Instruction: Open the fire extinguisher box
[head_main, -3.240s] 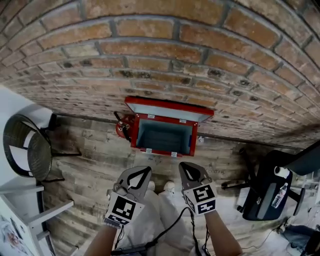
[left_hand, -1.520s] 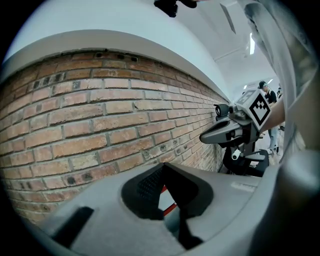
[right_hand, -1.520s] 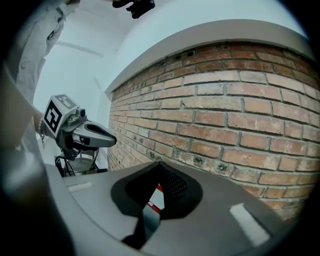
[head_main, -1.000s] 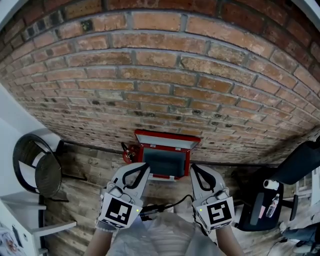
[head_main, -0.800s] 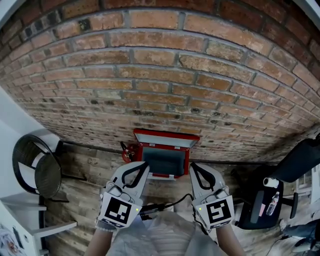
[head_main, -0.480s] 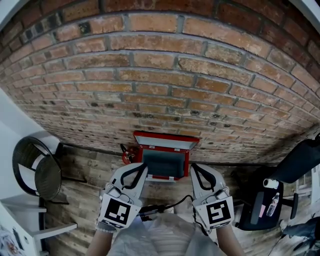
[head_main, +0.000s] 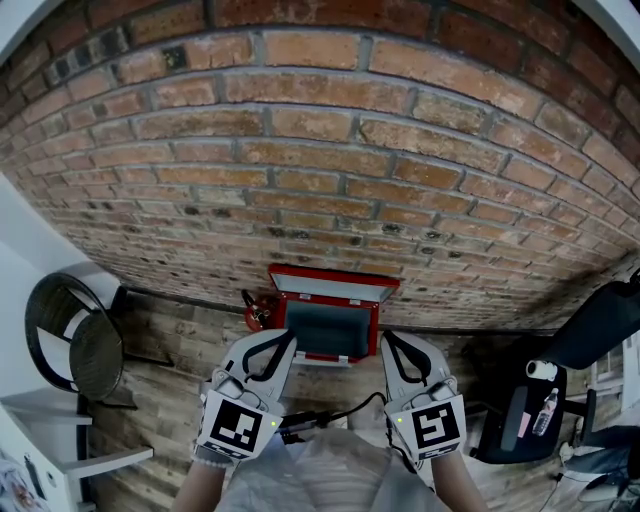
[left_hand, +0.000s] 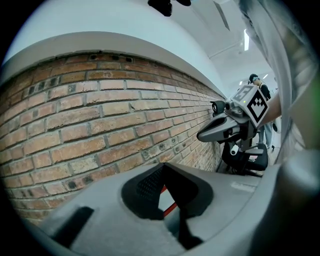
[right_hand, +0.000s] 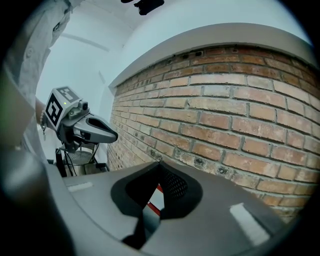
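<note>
The red fire extinguisher box (head_main: 331, 322) stands on the floor against the brick wall (head_main: 330, 150). Its lid is up and leans back on the bricks, showing a grey inside. A red extinguisher (head_main: 255, 309) lies just left of it. My left gripper (head_main: 290, 339) and right gripper (head_main: 388, 339) hang side by side in front of the box, apart from it. Both are shut with nothing between their jaws. In the left gripper view, red edges of the box (left_hand: 171, 208) show through the gap behind the left gripper (left_hand: 162, 166). The right gripper (right_hand: 160, 165) frames a red edge of the box (right_hand: 153, 208).
A black mesh chair (head_main: 70, 335) and a white shelf (head_main: 95, 450) stand at the left. A black office chair (head_main: 540, 400) with a bottle on it is at the right. A cable (head_main: 335, 413) runs between my hands over the wooden floor.
Since the oldest frame the view has drawn back from the box, which looks smaller, with more wall in sight. Over the last second nothing has visibly moved.
</note>
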